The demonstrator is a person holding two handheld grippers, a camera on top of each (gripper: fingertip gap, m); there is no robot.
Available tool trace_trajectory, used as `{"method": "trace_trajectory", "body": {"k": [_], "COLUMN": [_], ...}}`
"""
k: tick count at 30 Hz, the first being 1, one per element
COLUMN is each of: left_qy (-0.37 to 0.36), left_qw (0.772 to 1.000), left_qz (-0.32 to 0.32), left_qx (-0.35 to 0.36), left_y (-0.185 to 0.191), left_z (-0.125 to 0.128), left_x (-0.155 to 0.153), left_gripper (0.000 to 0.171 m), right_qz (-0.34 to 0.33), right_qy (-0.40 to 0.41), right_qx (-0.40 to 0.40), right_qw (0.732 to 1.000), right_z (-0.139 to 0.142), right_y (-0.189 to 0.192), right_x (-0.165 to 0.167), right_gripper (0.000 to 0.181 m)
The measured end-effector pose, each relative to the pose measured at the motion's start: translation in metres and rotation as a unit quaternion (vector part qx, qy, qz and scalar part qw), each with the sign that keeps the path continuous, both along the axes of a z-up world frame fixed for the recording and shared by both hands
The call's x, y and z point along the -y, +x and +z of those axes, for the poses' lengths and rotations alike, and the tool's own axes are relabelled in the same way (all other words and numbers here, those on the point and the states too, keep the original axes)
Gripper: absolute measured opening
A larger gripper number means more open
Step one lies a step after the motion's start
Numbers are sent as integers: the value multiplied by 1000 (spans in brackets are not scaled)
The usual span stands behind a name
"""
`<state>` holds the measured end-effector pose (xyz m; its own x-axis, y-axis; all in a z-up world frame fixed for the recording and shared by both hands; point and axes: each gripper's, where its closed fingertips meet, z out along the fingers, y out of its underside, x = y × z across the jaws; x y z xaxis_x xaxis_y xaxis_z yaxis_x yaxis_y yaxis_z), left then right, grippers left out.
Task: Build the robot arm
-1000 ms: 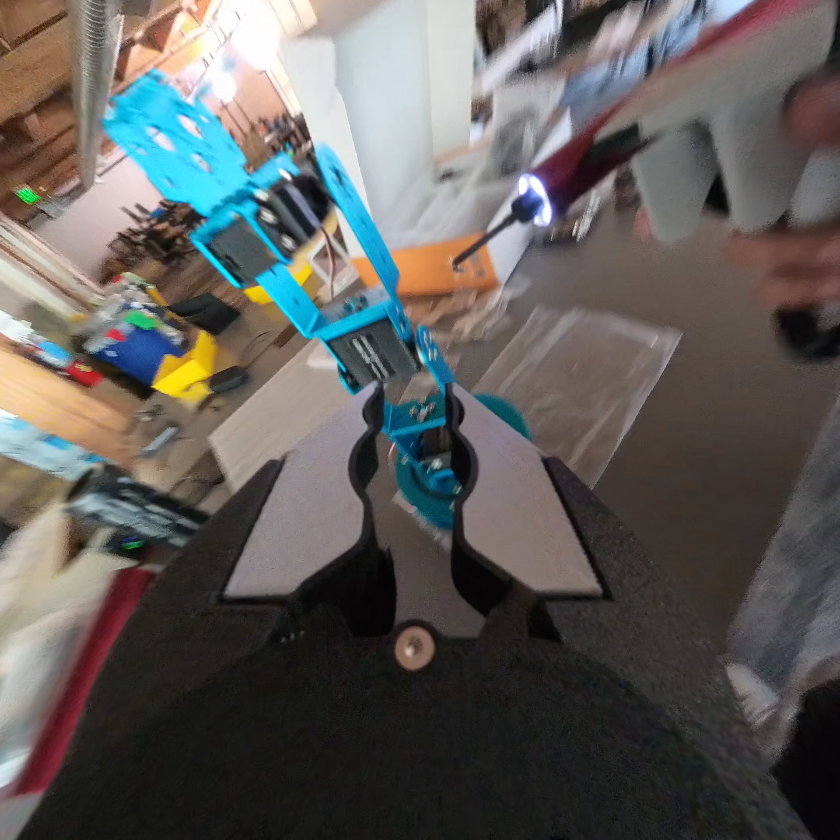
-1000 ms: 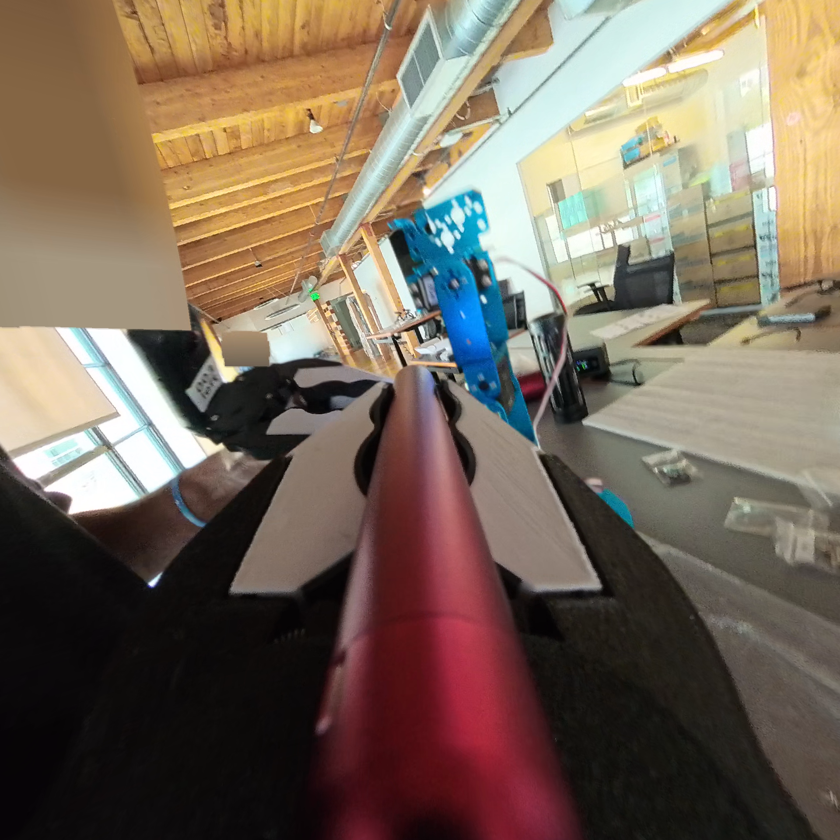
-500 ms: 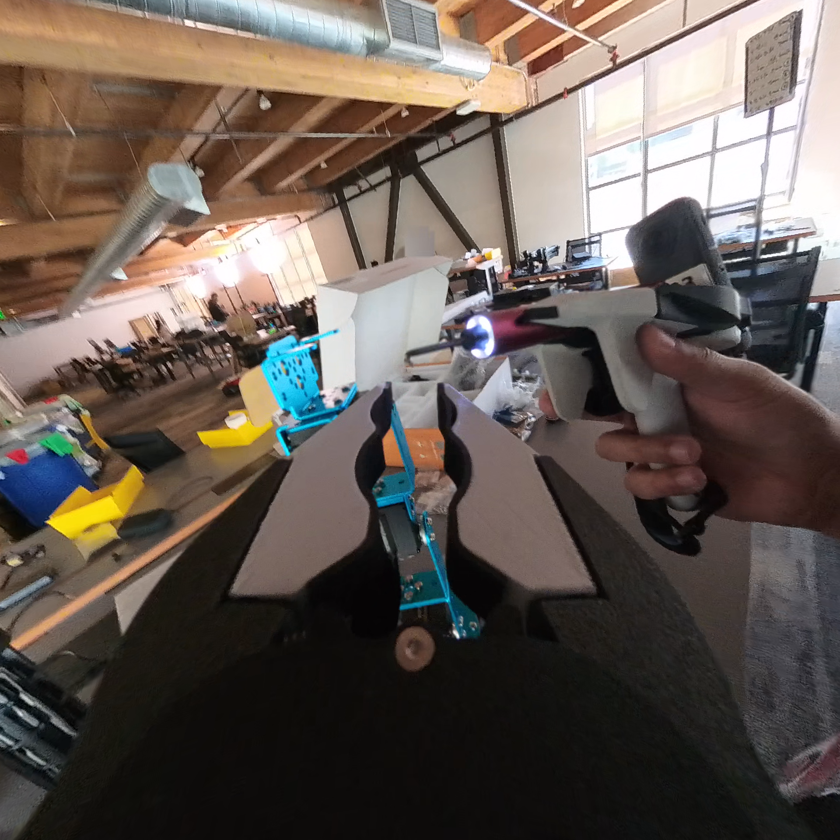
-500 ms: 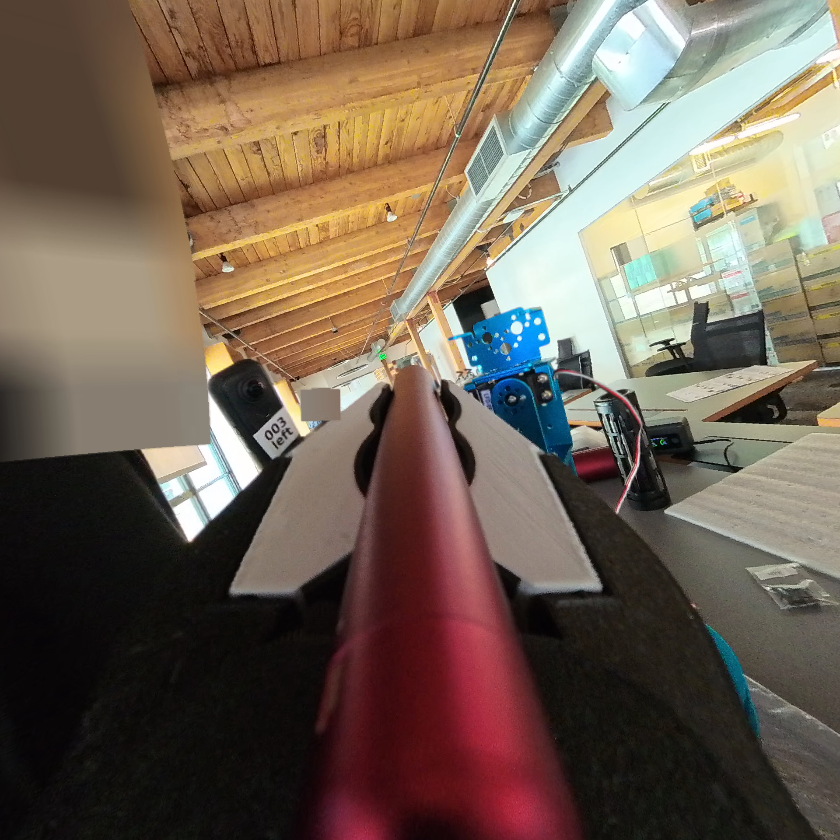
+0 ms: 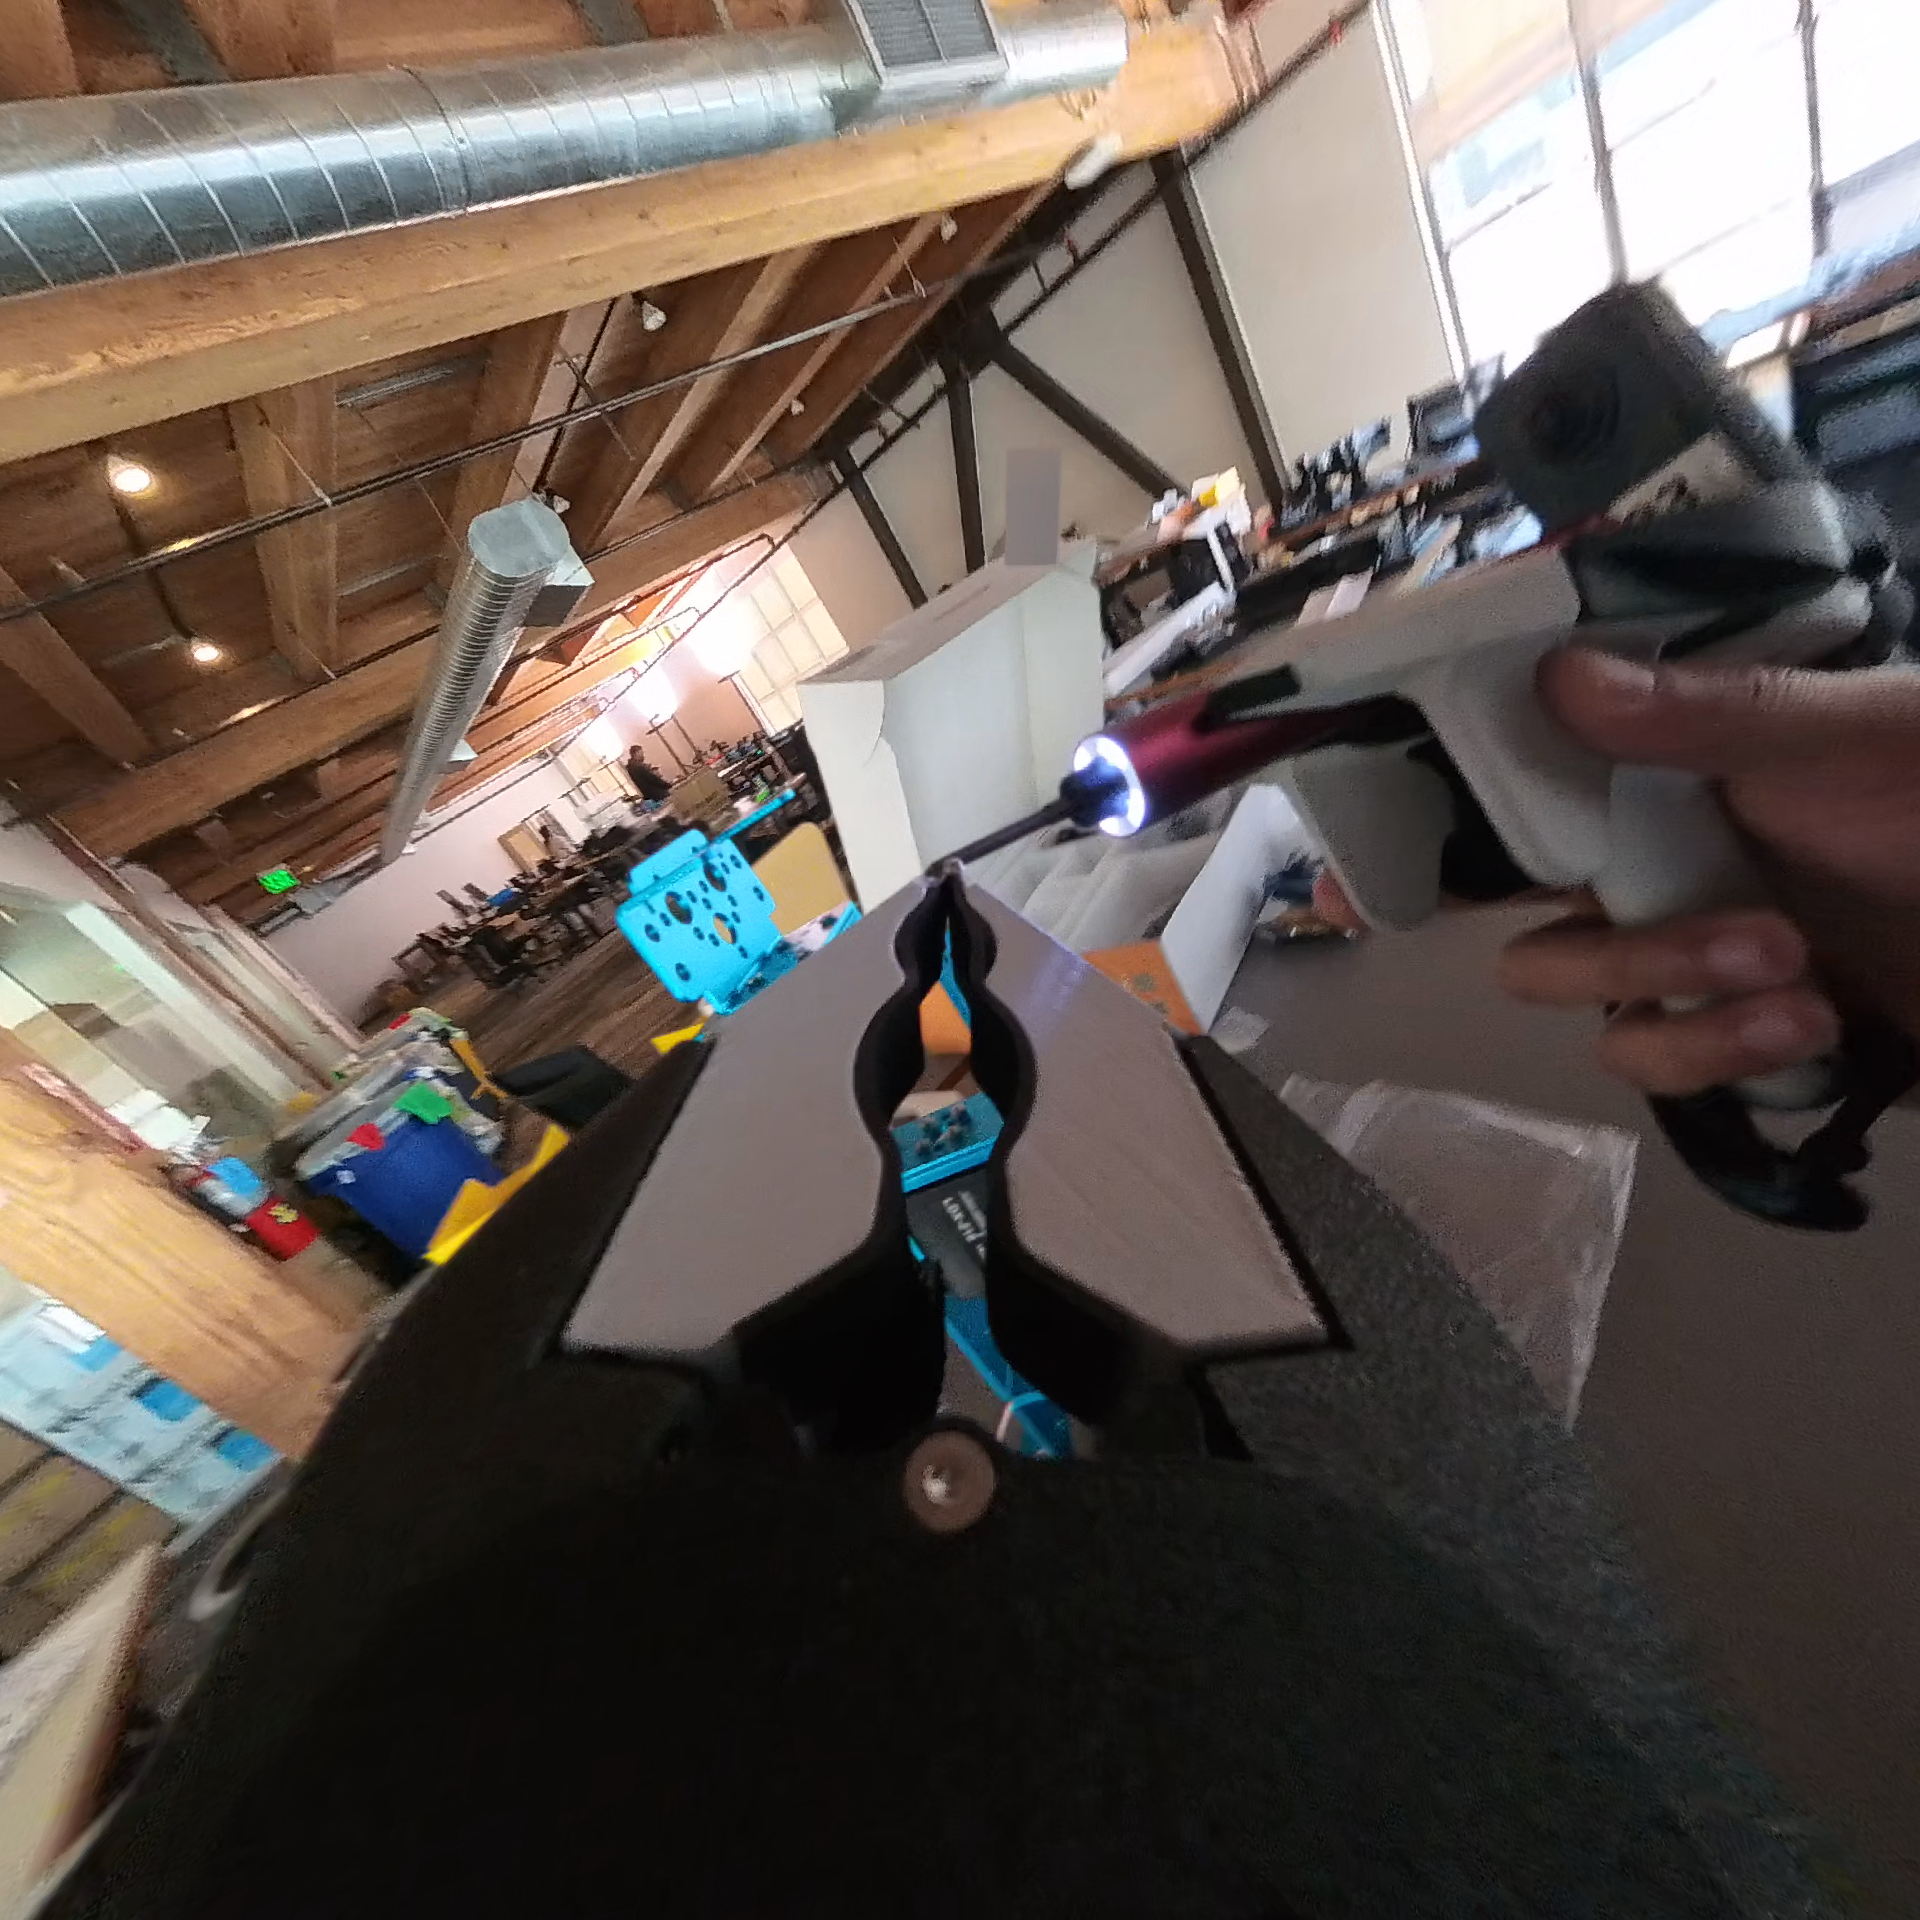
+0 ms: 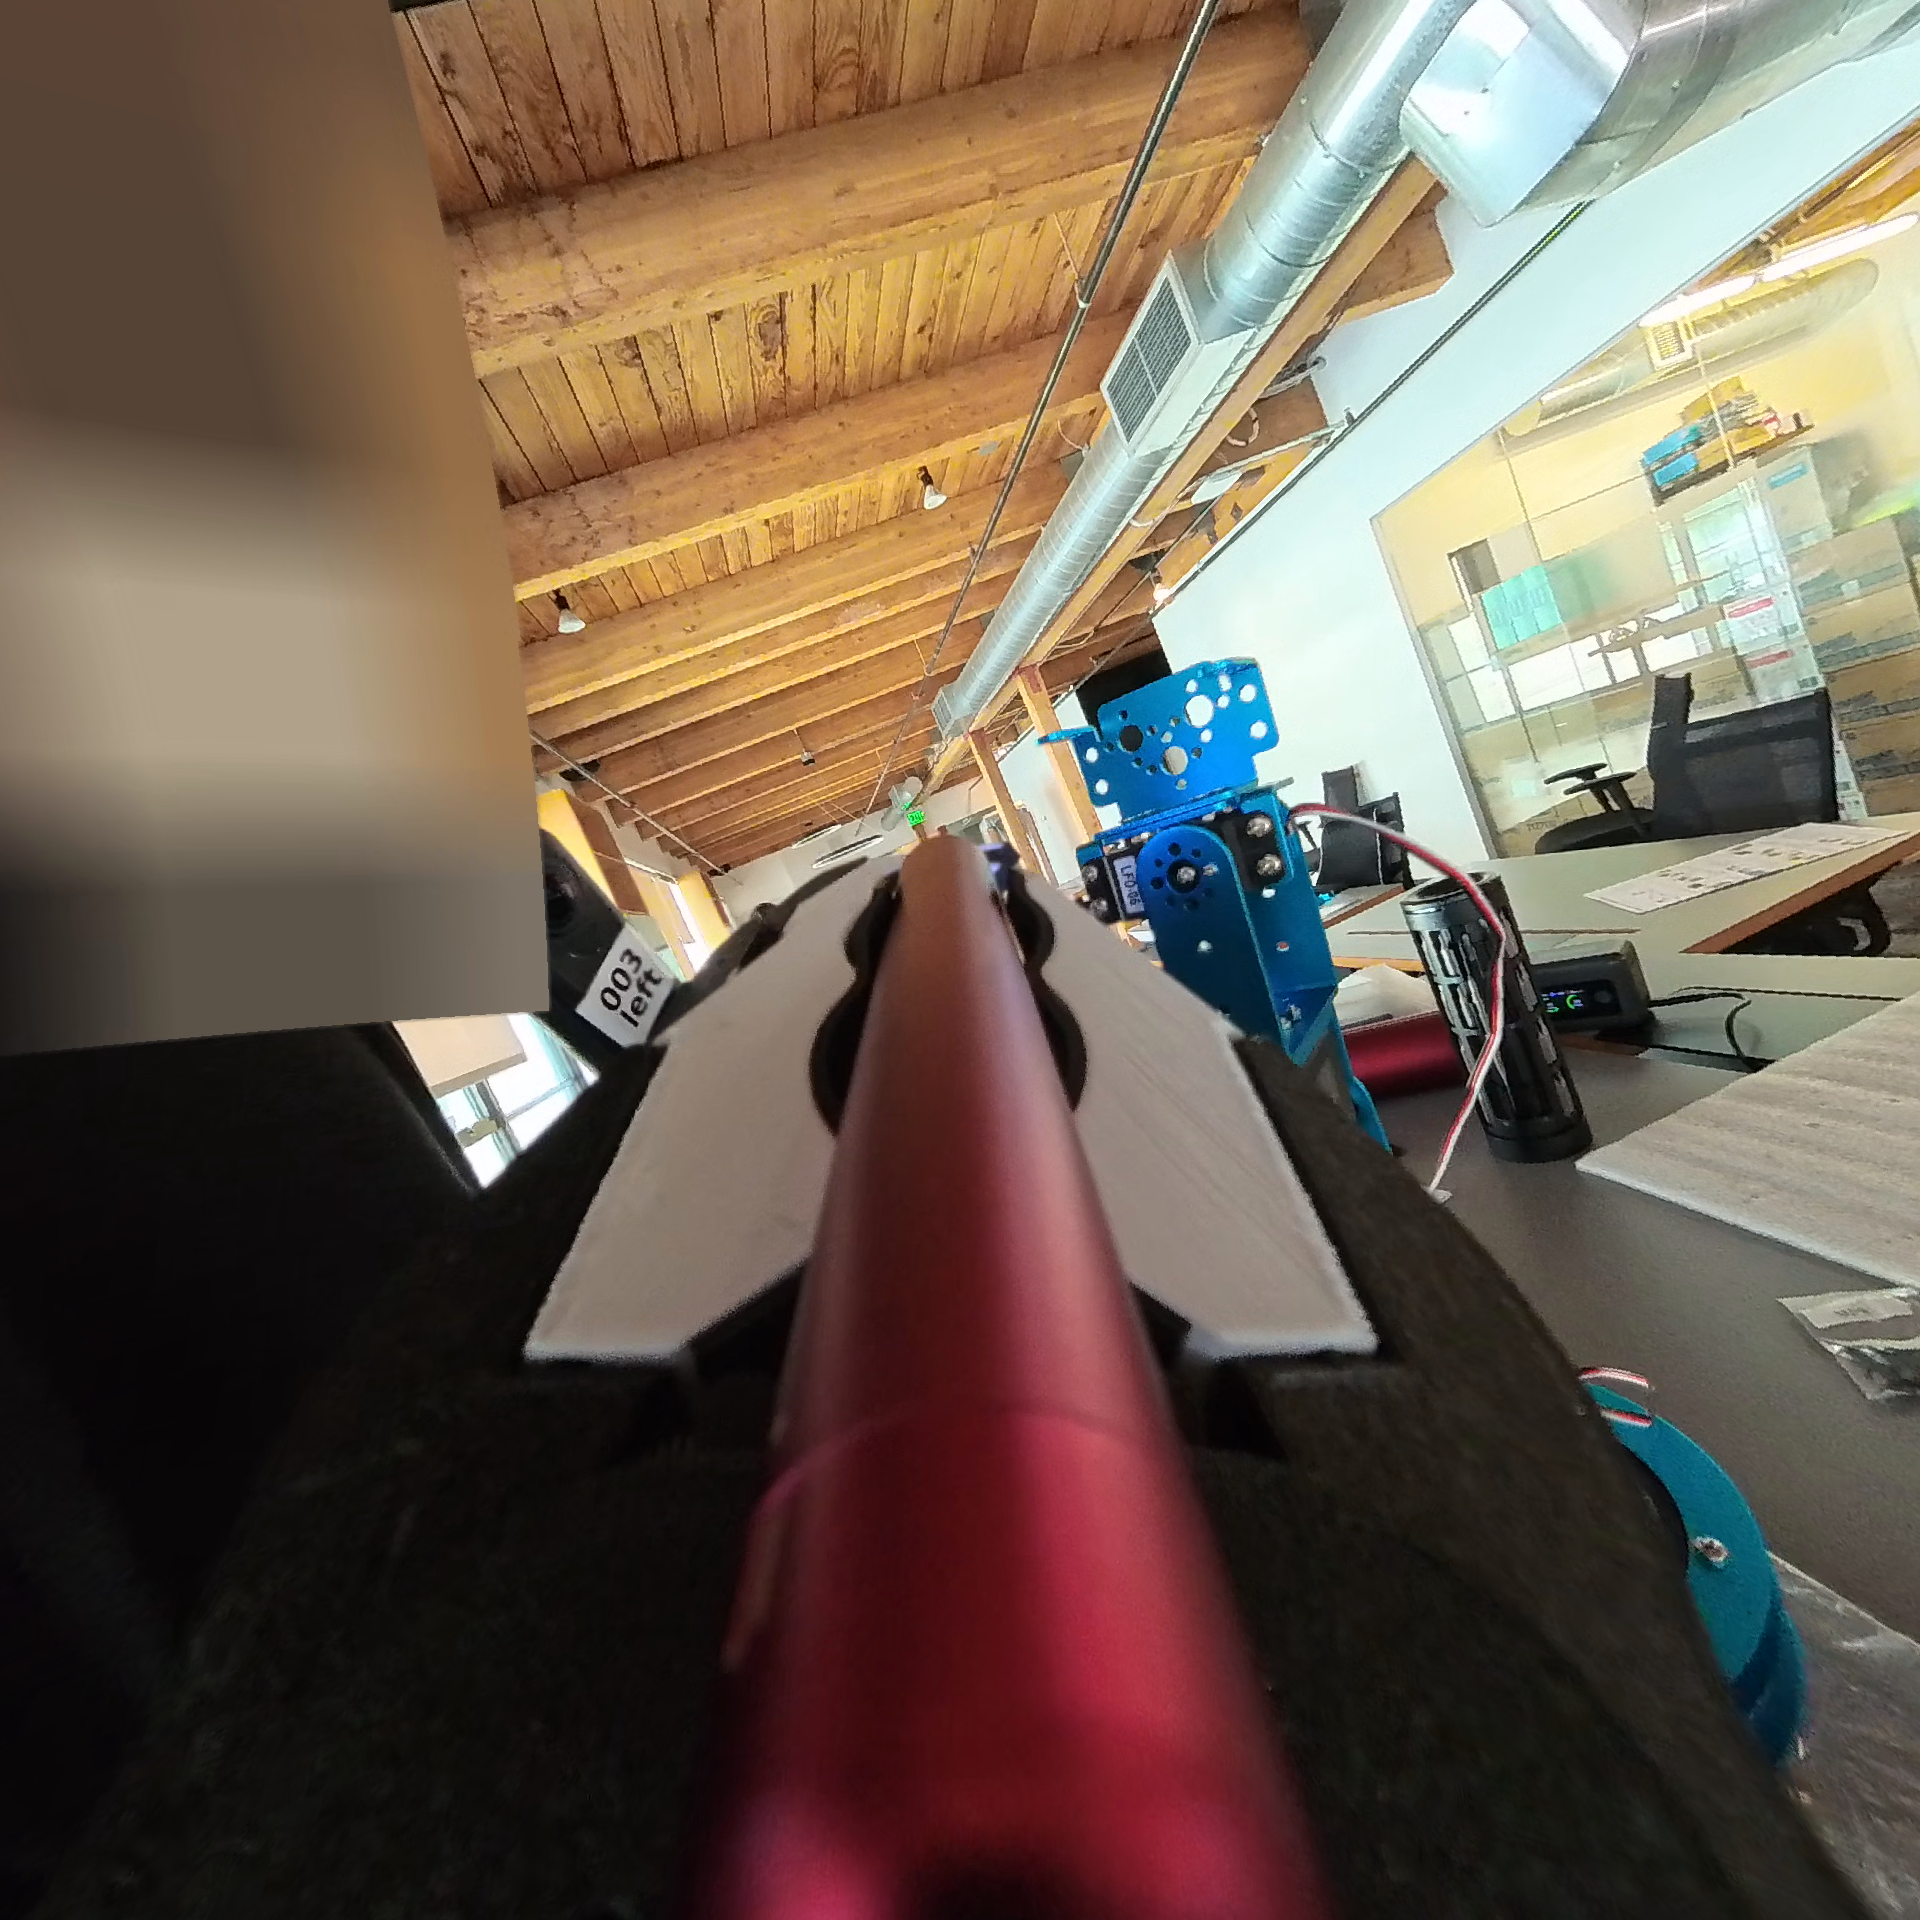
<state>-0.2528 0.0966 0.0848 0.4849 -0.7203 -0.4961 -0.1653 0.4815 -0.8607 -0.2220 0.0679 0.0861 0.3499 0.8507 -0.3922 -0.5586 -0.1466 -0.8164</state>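
Note:
My left gripper (image 5: 940, 894) is shut, its fingertips (image 5: 961, 920) meeting in the air. A small silvery piece sits right at the closed tips, where the black bit of the red electric screwdriver (image 5: 1236, 732) ends; I cannot tell whether the tips pinch it. The screwdriver's ring light is on. My right gripper (image 6: 940, 883) is shut on the red screwdriver (image 6: 966, 1299), and a hand holds this gripper in the left wrist view (image 5: 1475, 675). A blue metal bracket arm with servos (image 6: 1205, 862) stands on the grey table just right of the screwdriver. It also shows behind and below my left fingers (image 5: 691, 920).
A black cylinder (image 6: 1496, 1029), a small device with a lit display (image 6: 1584, 997) and a white foam sheet (image 6: 1766, 1122) lie to the right. Small bags of parts (image 6: 1860, 1340) and a teal round base (image 6: 1714, 1538) lie nearer. A white box (image 5: 935, 727) and a clear bag (image 5: 1455, 1195) are ahead. About 5 cm separates my left fingertips from my right.
My left jaws were open around the blue arm and have now closed. The left gripper has lifted away and met the screwdriver's bit. The right gripper has kept hold of the screwdriver.

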Motion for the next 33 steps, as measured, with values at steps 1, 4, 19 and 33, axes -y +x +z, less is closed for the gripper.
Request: {"method": "trace_trajectory", "body": {"k": [1, 4, 19, 33], "left_qy": [16, 51, 21, 28], "left_qw": [1000, 996, 998, 997], "left_qz": [6, 22, 21, 27], "left_qx": [-20, -72, -60, -60], "left_y": [0, 0, -2, -4], "left_z": [-2, -8, -8, -7], "left_x": [0, -2, 2, -6], "left_gripper": [0, 0, 7, 1], "right_qz": [1, -13, -29, -34], "right_qy": [2, 9, 14, 11], "right_qx": [2, 14, 29, 37], "right_qw": [1000, 1000, 999, 999], "right_z": [-1, -2, -6, -8], "right_y": [0, 0, 3, 5], "right_x": [1, 3, 4, 0], "right_gripper": [23, 22, 23, 23]}}
